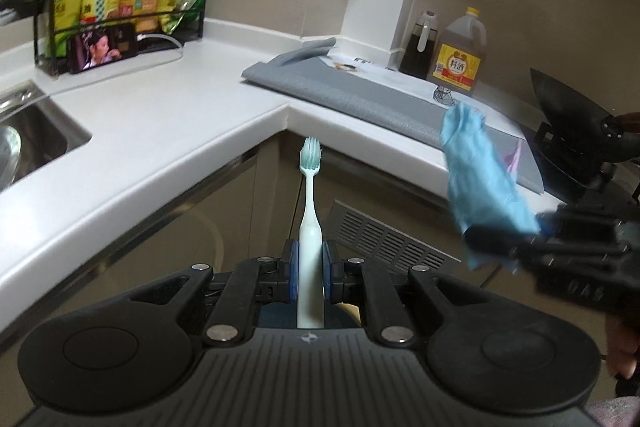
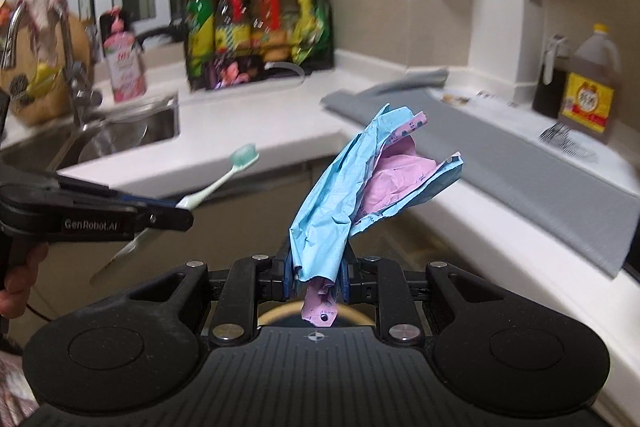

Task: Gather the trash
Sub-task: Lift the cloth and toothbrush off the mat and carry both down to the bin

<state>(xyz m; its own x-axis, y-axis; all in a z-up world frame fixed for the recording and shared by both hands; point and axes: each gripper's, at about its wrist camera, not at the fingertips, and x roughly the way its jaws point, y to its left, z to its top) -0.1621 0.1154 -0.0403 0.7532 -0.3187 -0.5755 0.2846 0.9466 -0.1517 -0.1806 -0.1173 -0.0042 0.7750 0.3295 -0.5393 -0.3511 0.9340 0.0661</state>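
Left gripper (image 1: 310,263): we pinch the toothbrush (image 1: 309,211) upright, bristles beyond the fingertips.
Right gripper (image 2: 316,273): we clamp crumpled paper (image 2: 344,195), off the countertop (image 2: 256,131) corner.

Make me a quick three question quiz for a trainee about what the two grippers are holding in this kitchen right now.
1. True or false: the left gripper is shut on a toothbrush.
2. What does the right gripper hold? A) sponge B) crumpled paper C) bottle
3. Fill in: the toothbrush's bristles point ____ from the left gripper.

Key: 1 true; 2 B; 3 away
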